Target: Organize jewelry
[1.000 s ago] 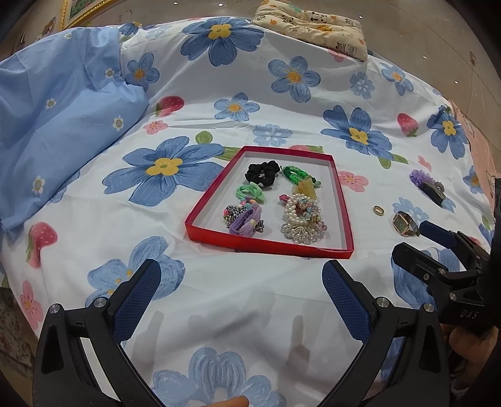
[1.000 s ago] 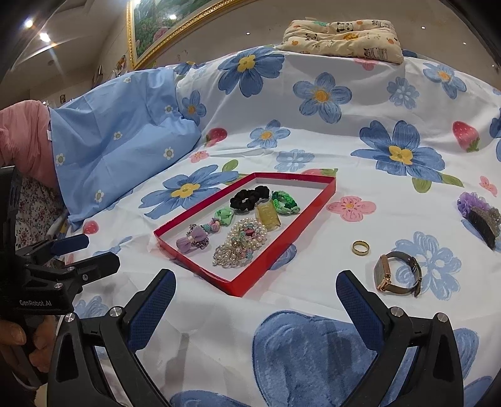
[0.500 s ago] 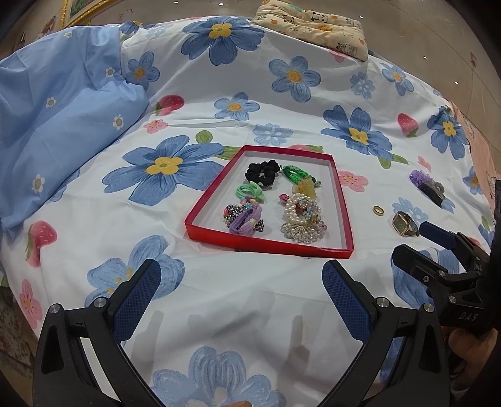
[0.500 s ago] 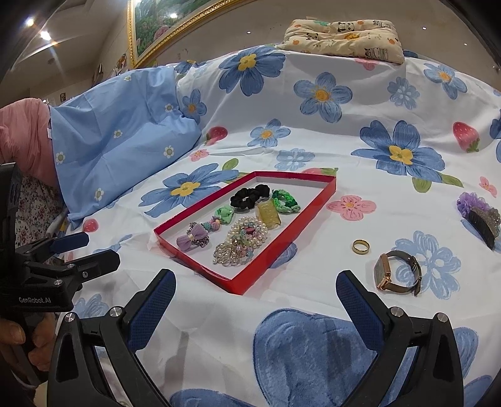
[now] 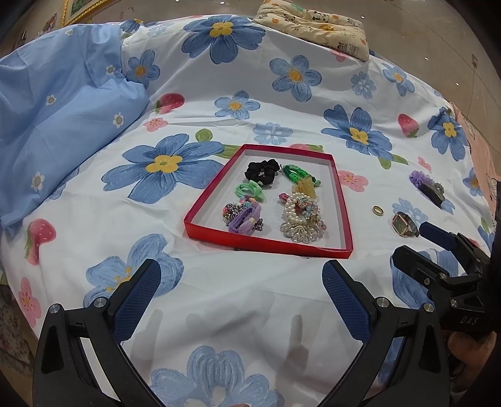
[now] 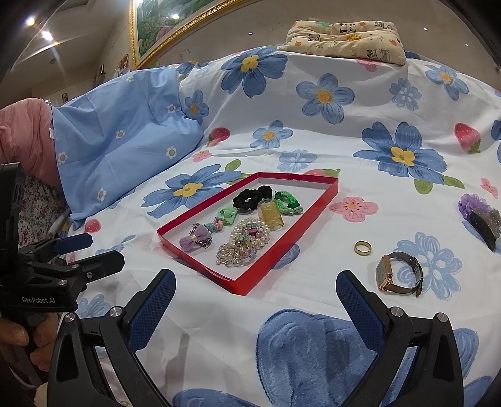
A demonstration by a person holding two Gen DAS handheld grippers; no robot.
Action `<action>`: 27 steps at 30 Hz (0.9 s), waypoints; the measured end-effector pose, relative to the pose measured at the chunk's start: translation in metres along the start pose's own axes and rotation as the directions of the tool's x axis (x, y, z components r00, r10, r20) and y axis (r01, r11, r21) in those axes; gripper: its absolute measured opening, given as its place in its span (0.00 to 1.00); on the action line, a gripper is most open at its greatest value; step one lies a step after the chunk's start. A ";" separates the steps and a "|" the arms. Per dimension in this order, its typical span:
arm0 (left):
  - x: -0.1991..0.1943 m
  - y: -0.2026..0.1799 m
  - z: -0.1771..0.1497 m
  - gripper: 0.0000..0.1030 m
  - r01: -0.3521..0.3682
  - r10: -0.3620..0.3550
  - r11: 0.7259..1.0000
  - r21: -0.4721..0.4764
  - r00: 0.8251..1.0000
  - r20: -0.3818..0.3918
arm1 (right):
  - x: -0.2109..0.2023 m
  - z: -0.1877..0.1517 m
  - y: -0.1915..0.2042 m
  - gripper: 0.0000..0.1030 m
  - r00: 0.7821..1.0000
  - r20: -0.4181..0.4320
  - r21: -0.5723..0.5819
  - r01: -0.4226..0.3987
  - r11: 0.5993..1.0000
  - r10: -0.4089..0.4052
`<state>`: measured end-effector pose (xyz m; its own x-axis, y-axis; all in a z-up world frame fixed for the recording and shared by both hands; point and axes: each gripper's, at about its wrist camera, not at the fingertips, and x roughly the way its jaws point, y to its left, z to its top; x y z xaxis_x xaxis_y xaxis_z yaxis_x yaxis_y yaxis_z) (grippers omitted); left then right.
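A shallow red tray (image 5: 266,244) (image 6: 281,247) lies on the flowered bedsheet and holds several hair ties, a pearl bracelet (image 5: 299,208) (image 6: 252,233) and a purple bow (image 6: 194,241). To its right on the sheet lie a gold ring (image 5: 378,210) (image 6: 363,248), a wristwatch (image 5: 404,224) (image 6: 397,275) and a purple hair clip (image 5: 427,186) (image 6: 479,216). My left gripper (image 5: 241,285) is open, in front of the tray, holding nothing. My right gripper (image 6: 255,296) is open too, near the tray's front right corner with the watch just right of it.
A light blue pillow (image 5: 53,125) lies at the left. A folded cartoon-print blanket (image 6: 344,37) sits at the far edge of the bed. Each gripper shows in the other's view, held by a hand (image 6: 18,341). A framed picture (image 6: 175,28) hangs behind.
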<state>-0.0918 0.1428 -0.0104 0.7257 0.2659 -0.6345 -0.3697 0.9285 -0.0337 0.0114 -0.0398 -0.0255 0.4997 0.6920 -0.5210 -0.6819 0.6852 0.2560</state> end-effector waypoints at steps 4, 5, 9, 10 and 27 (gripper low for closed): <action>0.000 0.000 0.000 1.00 -0.001 0.001 1.000 -0.002 1.000 -0.002 | 0.000 0.000 0.001 1.00 1.000 0.000 0.002 -0.002 1.000 0.002; 0.000 0.000 0.000 1.00 -0.004 0.004 1.000 -0.003 1.000 -0.002 | 0.000 0.000 0.001 1.00 1.000 0.001 0.001 -0.001 1.000 0.001; 0.001 -0.002 -0.002 1.00 -0.001 0.001 1.000 -0.004 1.000 -0.004 | -0.001 0.000 0.001 1.00 1.000 0.004 -0.001 -0.002 1.000 0.002; 0.001 -0.002 -0.002 1.00 -0.001 0.001 1.000 -0.003 1.000 -0.003 | -0.002 0.001 0.002 1.00 1.000 0.008 0.000 -0.002 1.000 0.002; 0.004 -0.002 -0.004 1.00 -0.006 0.006 1.000 -0.004 1.000 -0.015 | -0.004 0.002 0.004 1.00 1.000 0.013 -0.002 -0.006 1.000 0.006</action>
<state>-0.0903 0.1408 -0.0163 0.7148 0.2679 -0.6459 -0.3766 0.9258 -0.0328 0.0074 -0.0389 -0.0211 0.5022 0.6990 -0.5092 -0.6858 0.6806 0.2579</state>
